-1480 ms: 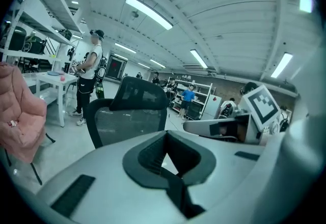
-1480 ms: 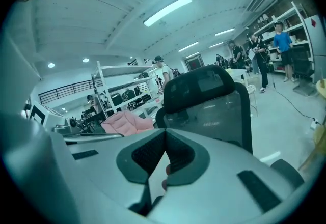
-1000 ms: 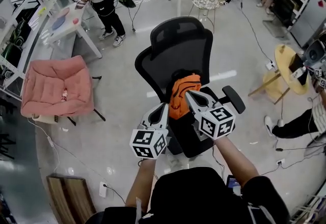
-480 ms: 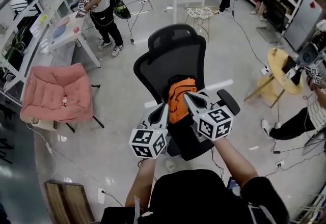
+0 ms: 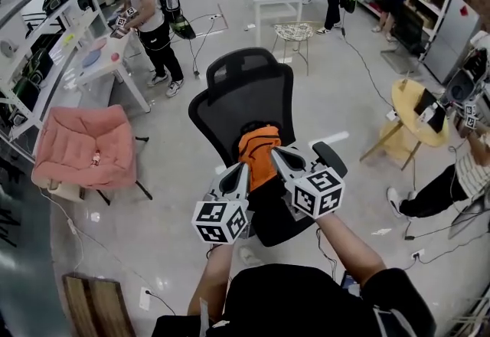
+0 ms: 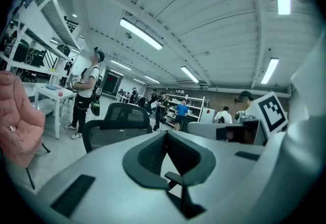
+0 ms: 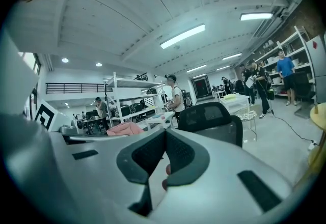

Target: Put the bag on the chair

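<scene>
An orange bag (image 5: 256, 152) rests on the seat of a black mesh office chair (image 5: 245, 90), leaning against its backrest. My right gripper (image 5: 276, 152) has its tips at the bag's upper right edge. Its jaws are shut, and a bit of orange bag (image 7: 165, 169) shows in the slit between them in the right gripper view. My left gripper (image 5: 240, 168) hangs just left of the bag, shut with nothing in it. The chair's back (image 6: 119, 116) stands beyond its closed jaws in the left gripper view.
A pink cushioned chair (image 5: 84, 144) stands at the left. Behind it a person (image 5: 149, 14) stands at a white table (image 5: 107, 52). A round wooden table (image 5: 417, 109) and a seated person (image 5: 452, 182) are at the right. A small stool (image 5: 295, 31) and cables lie beyond the chair.
The chair, the bag and both grippers have drifted left and slightly up in the head view. Neither gripper's jaws have changed, and the right tips stay at the bag.
</scene>
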